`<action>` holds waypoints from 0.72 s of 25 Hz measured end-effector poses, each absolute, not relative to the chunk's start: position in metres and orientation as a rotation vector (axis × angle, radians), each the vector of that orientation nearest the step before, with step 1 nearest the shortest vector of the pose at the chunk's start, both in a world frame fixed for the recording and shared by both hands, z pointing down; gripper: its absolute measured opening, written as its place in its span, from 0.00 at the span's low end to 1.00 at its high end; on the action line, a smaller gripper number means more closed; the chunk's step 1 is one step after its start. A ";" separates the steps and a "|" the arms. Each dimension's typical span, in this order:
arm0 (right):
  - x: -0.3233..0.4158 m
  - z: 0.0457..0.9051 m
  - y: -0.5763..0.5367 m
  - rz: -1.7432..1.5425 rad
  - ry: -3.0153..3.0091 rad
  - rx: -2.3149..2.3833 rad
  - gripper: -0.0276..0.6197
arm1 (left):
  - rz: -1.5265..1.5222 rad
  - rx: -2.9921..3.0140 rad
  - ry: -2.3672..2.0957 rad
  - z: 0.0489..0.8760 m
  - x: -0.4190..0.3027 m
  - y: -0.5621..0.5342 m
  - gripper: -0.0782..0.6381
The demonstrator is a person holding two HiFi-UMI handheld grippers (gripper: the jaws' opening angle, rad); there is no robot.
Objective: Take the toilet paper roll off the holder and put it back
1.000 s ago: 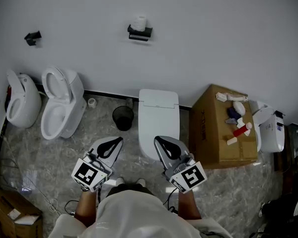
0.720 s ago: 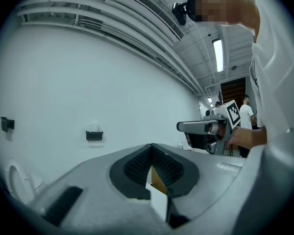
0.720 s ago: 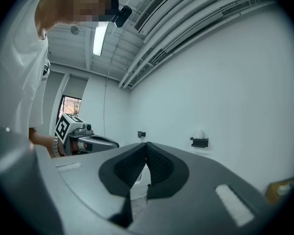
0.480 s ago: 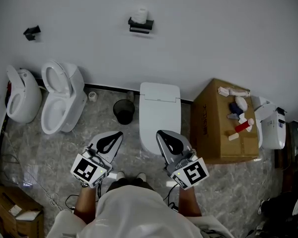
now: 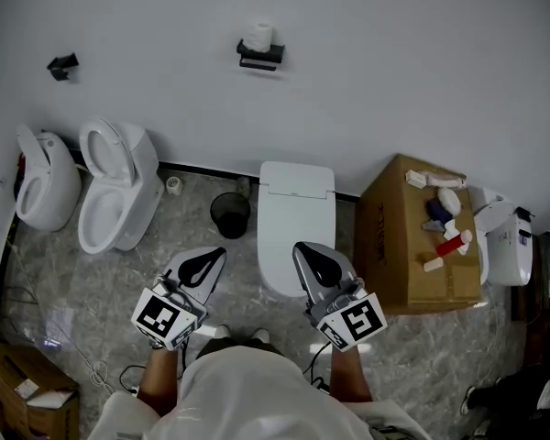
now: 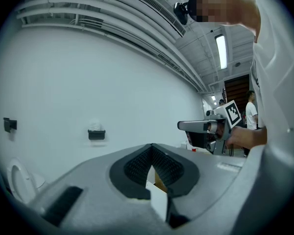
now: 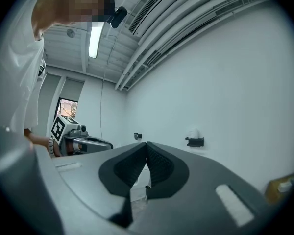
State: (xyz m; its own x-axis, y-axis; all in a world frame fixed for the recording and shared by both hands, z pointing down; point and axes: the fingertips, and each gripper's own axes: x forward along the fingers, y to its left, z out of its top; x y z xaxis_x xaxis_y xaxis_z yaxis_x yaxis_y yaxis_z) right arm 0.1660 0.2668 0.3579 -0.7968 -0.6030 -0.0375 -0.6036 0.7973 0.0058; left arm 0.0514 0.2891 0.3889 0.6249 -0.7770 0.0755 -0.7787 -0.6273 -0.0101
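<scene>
A white toilet paper roll [image 5: 259,36] sits on a black holder [image 5: 259,56] high on the white wall, far ahead of both grippers. My left gripper [image 5: 222,251] and right gripper [image 5: 299,246] are held side by side over the marble floor, pointing level at the wall, both shut and empty. In the left gripper view the holder [image 6: 96,134] is small and left of the closed tips of my left gripper [image 6: 151,146]. In the right gripper view the holder [image 7: 195,141] with the roll [image 7: 192,133] is right of the closed tips of my right gripper [image 7: 146,144].
A white toilet [image 5: 295,223] stands straight ahead under the holder, with a black bin [image 5: 229,214] to its left. Two more toilets [image 5: 115,186] stand further left. A cardboard box [image 5: 422,236] with small items on top is at the right. A black fitting [image 5: 62,65] hangs on the wall.
My right gripper has shifted slightly toward the wall and the view has drifted a little. Both grippers stay shut and the roll stays on its holder.
</scene>
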 end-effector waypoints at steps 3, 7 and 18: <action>0.175 0.358 0.256 0.034 2.939 -0.973 0.06 | 0.123 2.814 -1.363 0.389 0.060 0.280 0.11; 0.180 0.363 0.244 0.030 2.936 -0.953 0.06 | 0.129 2.818 -1.374 0.392 0.066 0.271 0.11; 0.160 0.377 0.172 0.010 2.923 -1.038 0.06 | 0.121 2.849 -1.291 0.406 0.044 0.192 0.11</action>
